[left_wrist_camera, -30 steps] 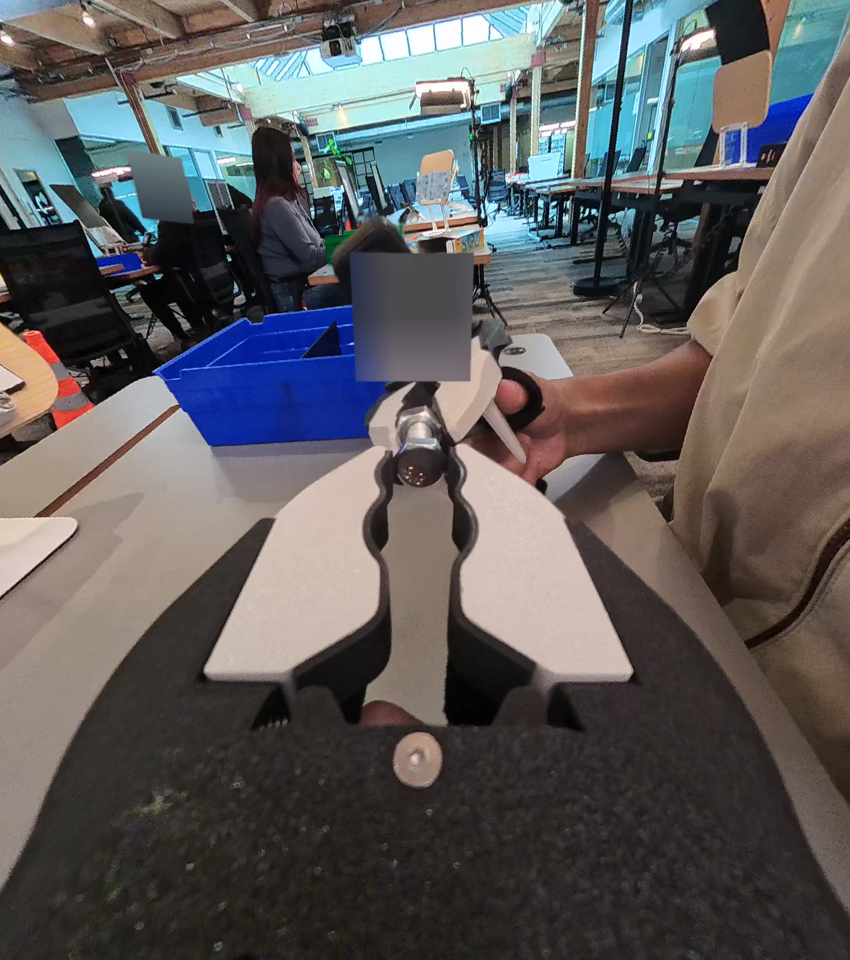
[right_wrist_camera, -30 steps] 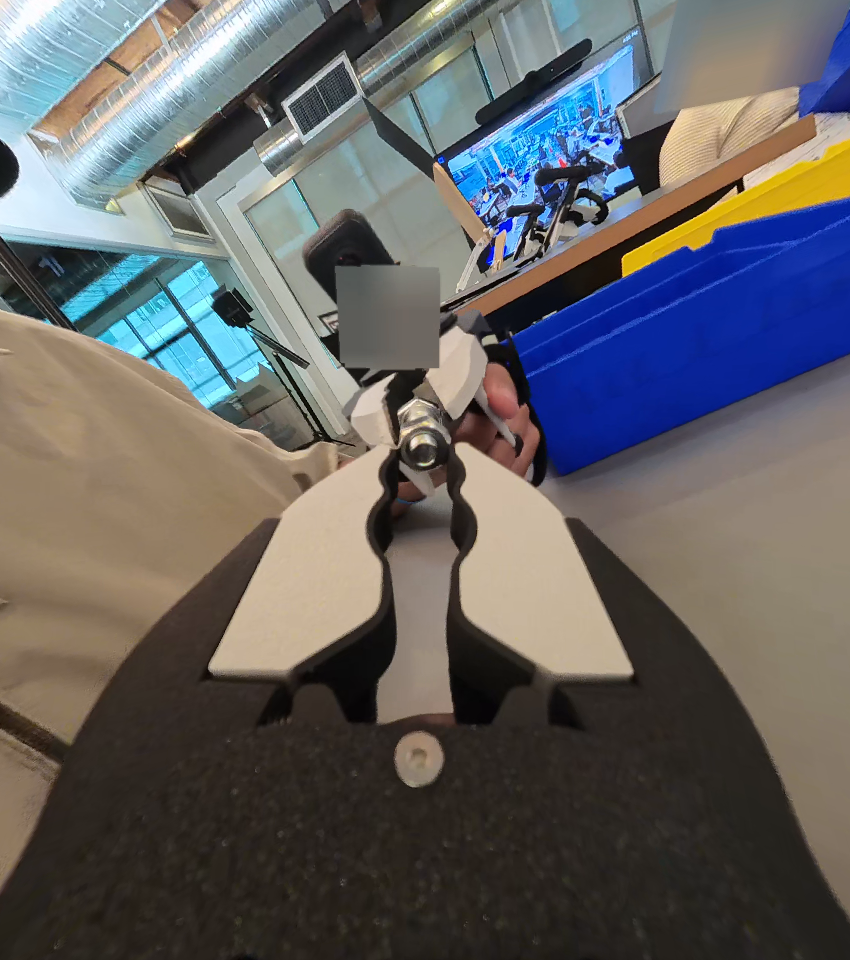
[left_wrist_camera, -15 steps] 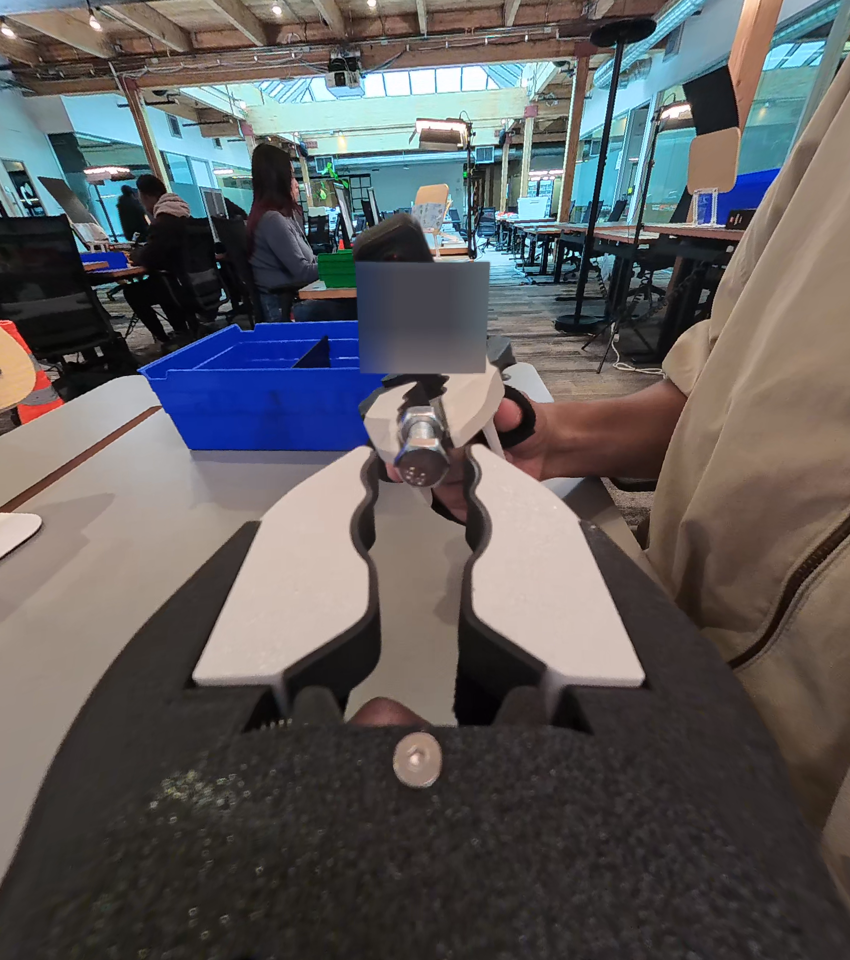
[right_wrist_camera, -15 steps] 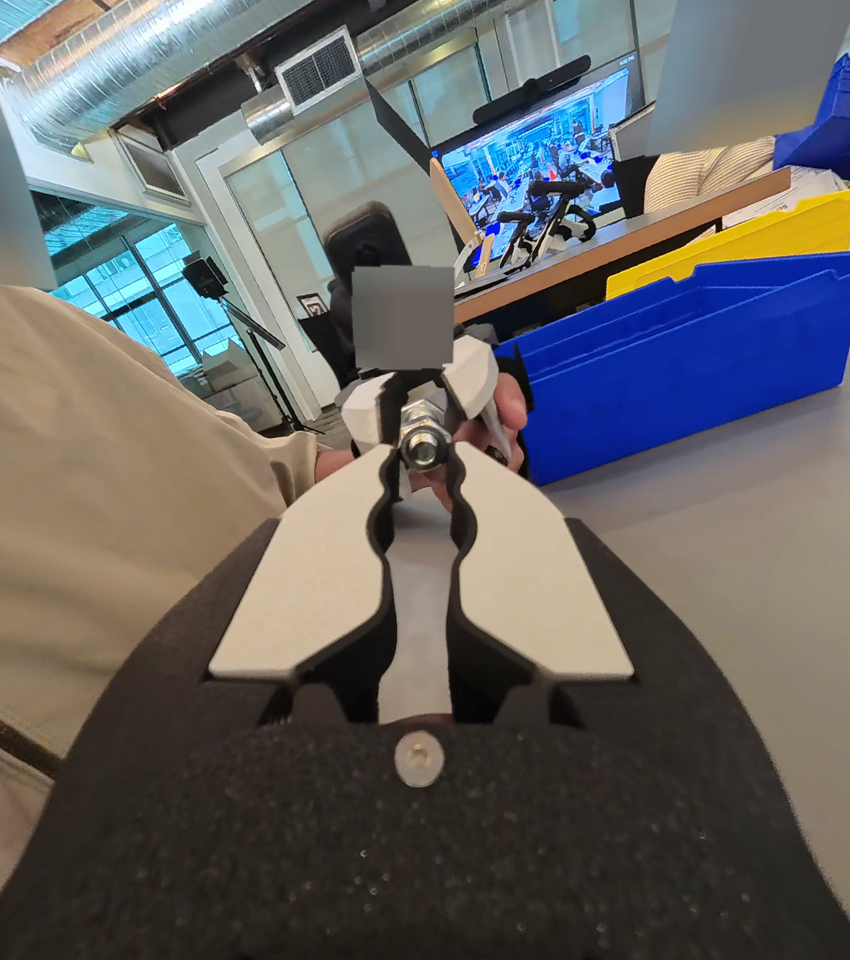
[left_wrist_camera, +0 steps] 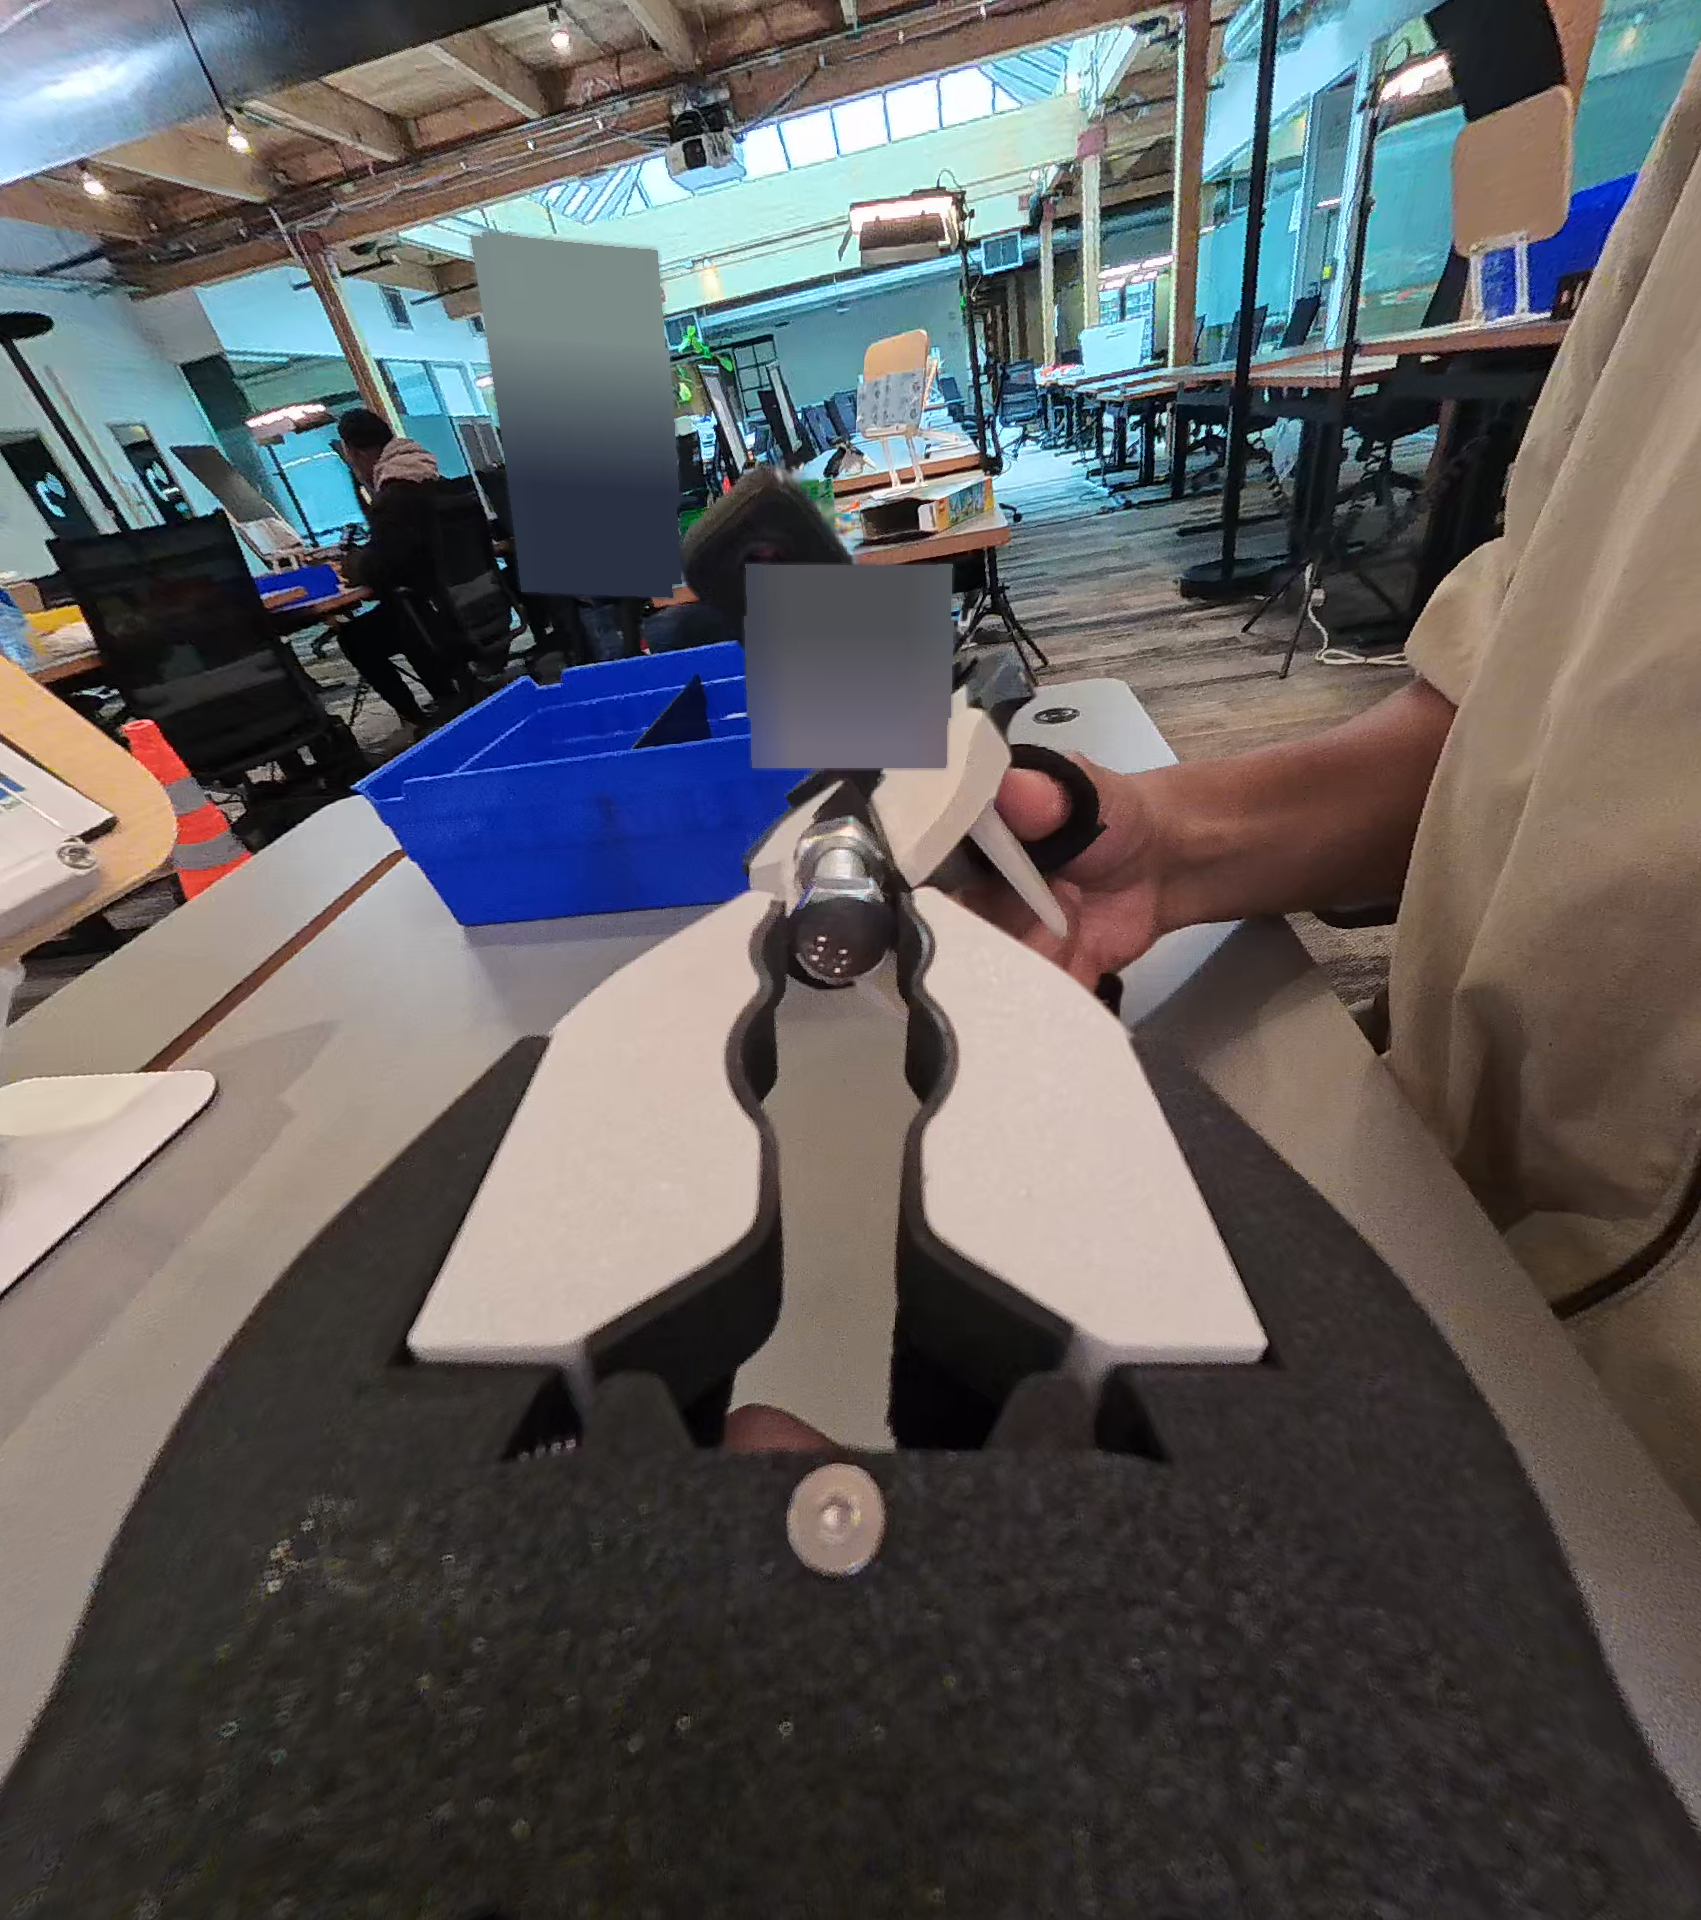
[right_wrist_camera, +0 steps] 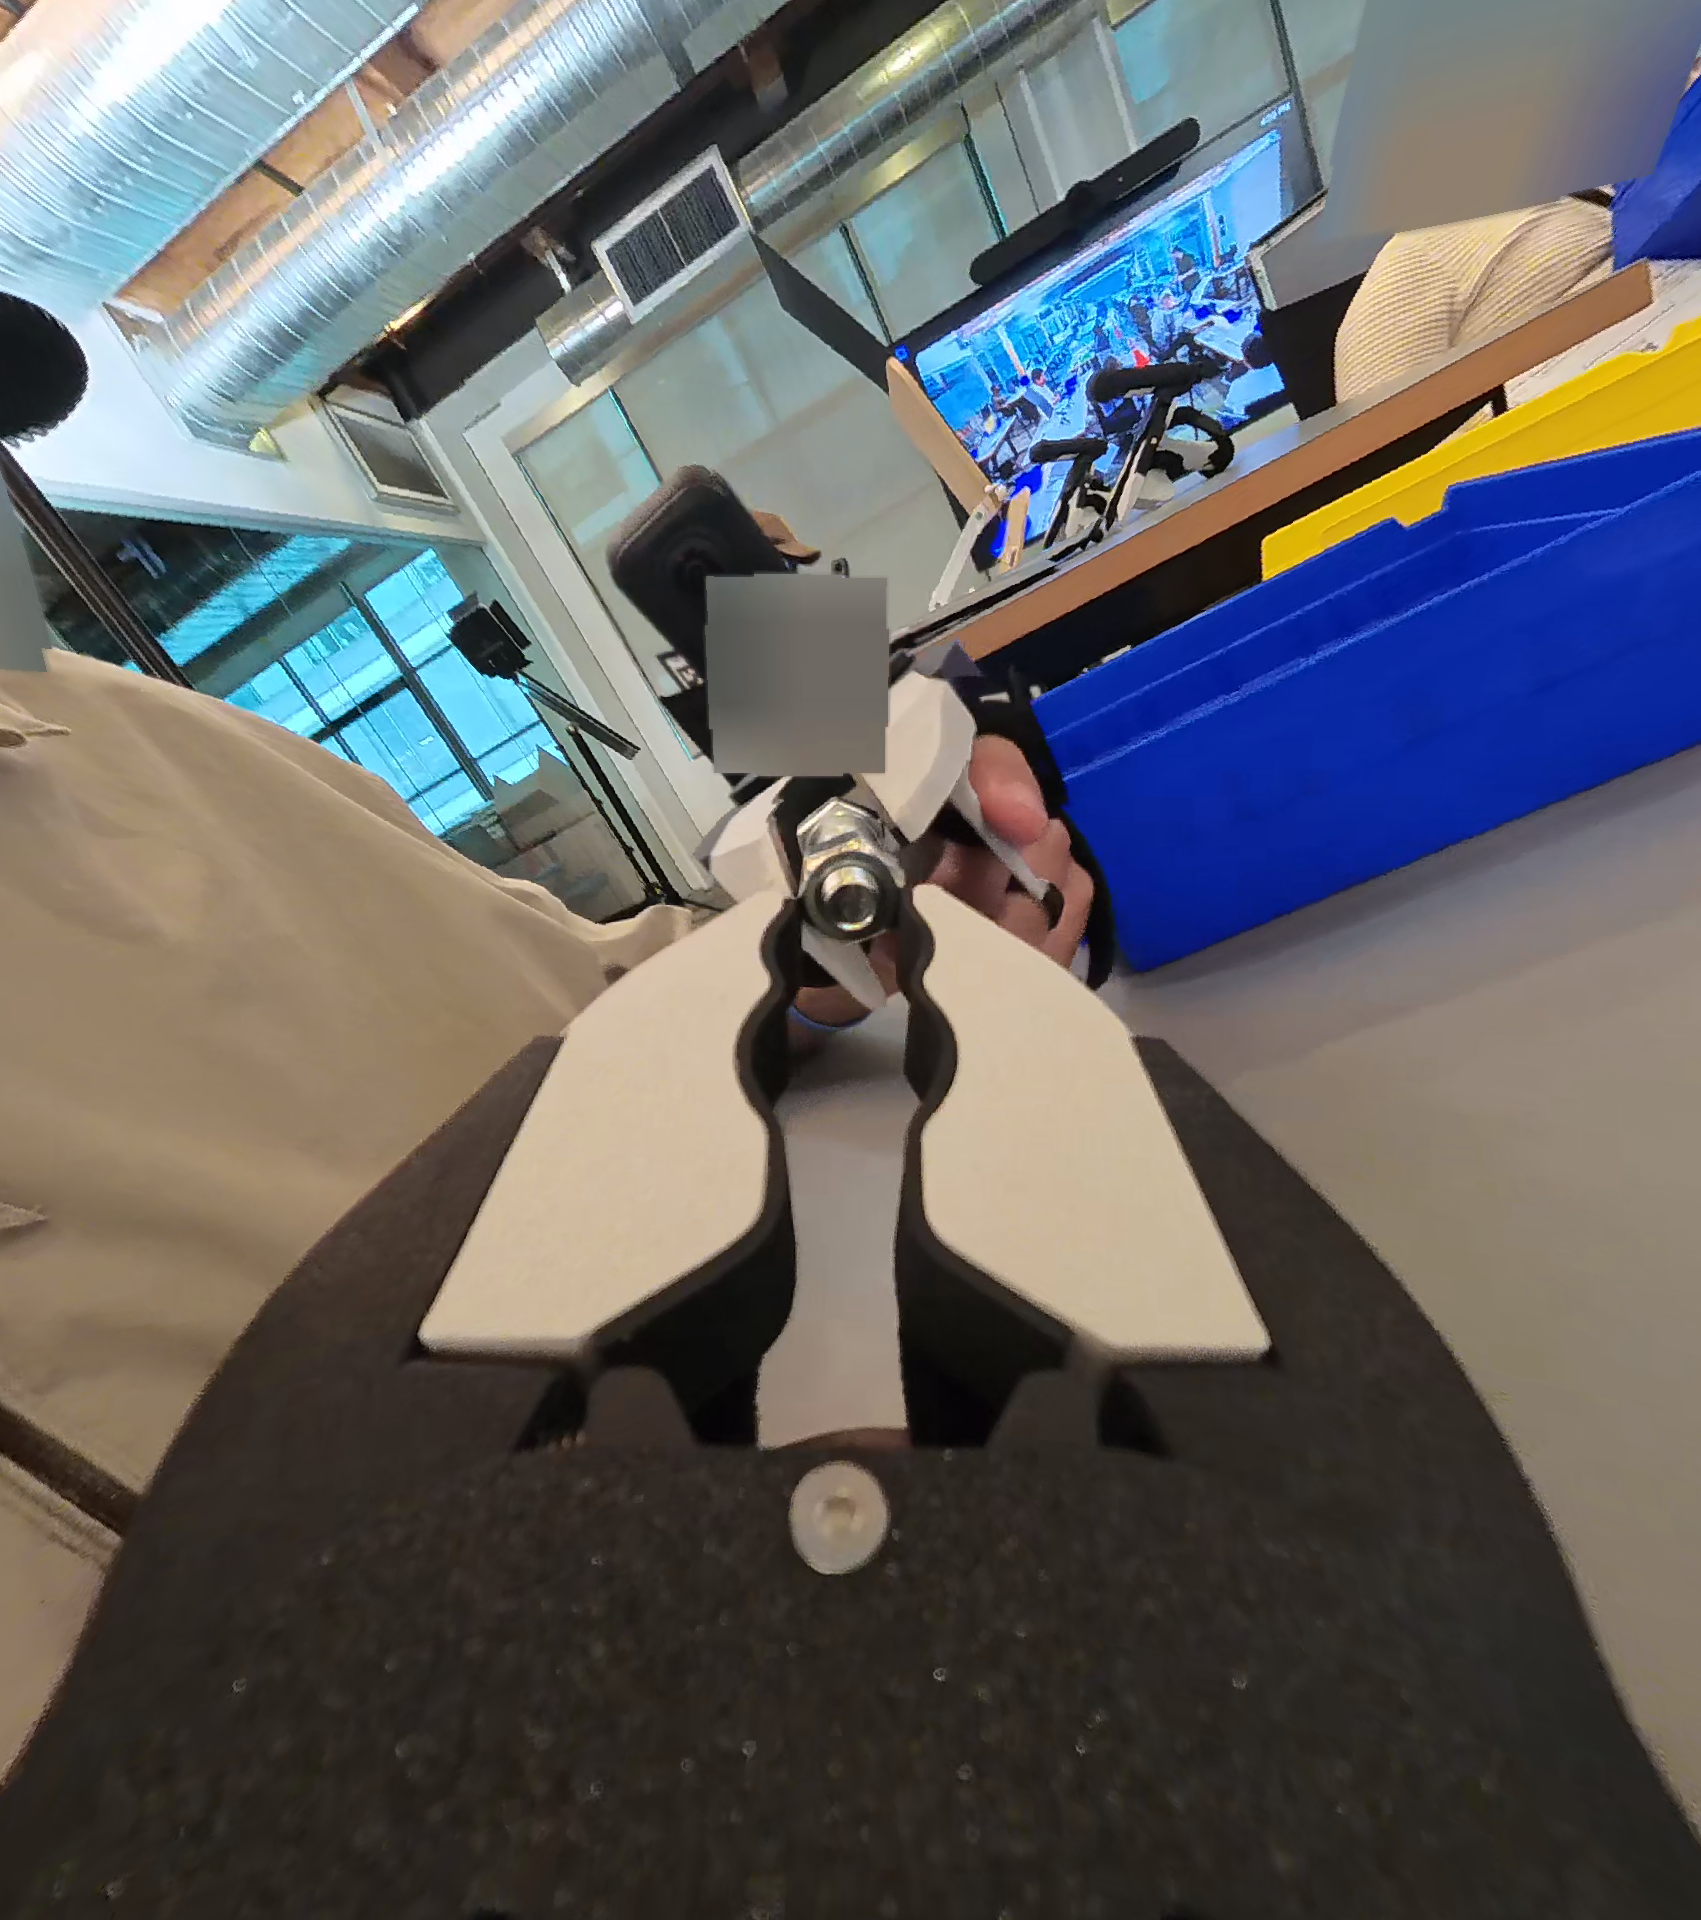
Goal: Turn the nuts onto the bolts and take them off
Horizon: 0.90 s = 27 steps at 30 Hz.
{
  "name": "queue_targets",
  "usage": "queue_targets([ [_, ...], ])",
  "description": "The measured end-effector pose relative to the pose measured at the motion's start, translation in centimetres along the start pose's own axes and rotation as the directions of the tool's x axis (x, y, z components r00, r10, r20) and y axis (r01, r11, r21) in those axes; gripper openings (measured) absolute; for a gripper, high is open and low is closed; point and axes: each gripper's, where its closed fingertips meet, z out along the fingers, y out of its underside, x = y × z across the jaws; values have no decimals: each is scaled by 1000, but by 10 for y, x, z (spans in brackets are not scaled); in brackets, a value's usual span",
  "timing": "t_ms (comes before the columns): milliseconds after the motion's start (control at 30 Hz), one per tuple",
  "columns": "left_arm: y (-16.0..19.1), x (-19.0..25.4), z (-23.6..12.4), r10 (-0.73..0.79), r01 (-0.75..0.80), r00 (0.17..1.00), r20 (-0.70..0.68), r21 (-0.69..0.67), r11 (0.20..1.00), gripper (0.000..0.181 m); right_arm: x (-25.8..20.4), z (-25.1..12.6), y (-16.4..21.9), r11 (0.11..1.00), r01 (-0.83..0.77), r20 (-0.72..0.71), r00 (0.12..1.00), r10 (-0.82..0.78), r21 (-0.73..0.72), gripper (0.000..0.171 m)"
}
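Observation:
A steel bolt [left_wrist_camera: 833, 943] with a nut on it is held in the air between my two grippers, which face each other above the grey table [left_wrist_camera: 472, 997]. My left gripper [left_wrist_camera: 838, 935] is shut on the bolt's head end. My right gripper [right_wrist_camera: 848, 920] is shut on the nut [right_wrist_camera: 848, 902] at the threaded end. The right gripper's white fingers [left_wrist_camera: 939, 810] and the hand holding it show beyond the bolt in the left wrist view. The left gripper's white fingers [right_wrist_camera: 919, 758] show beyond the nut in the right wrist view.
A blue bin [left_wrist_camera: 576, 821] stands on the table behind the grippers; it also shows in the right wrist view [right_wrist_camera: 1397, 707], with a yellow bin [right_wrist_camera: 1552, 416] behind it. A tablet stand with a white base [left_wrist_camera: 46, 1132] is at the left. The person's beige jacket [left_wrist_camera: 1604, 727] is close by. The tips of both grippers are at nearly the same place.
The left jaws widened half a second ago and have closed on the bolt head again. Both views have rolled; the right view levelled, then tilted again. The bolt stays between the grippers.

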Motion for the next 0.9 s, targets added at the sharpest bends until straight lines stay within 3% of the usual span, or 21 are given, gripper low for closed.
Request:
queue_targets([
  [200,1,1,0,-15,15,1000,-8,-5,1000,20,1,0,2,999,-47,11,999,47,-2,18],
  [300,3,-1,0,-20,20,1000,-1,-17,1000,19,0,-2,1,999,-47,10,999,47,-24,27],
  [633,11,-3,3,-42,42,999,1,-42,998,20,-3,-9,-17,999,29,-1,1000,-29,24,29],
  [733,6,-3,2,-53,53,999,2,-22,998,19,12,-11,-7,1000,7,-69,998,-9,-18,34],
  [900,8,-2,3,-50,50,999,0,-32,998,20,5,-2,10,996,-52,-14,999,51,-77,38],
])
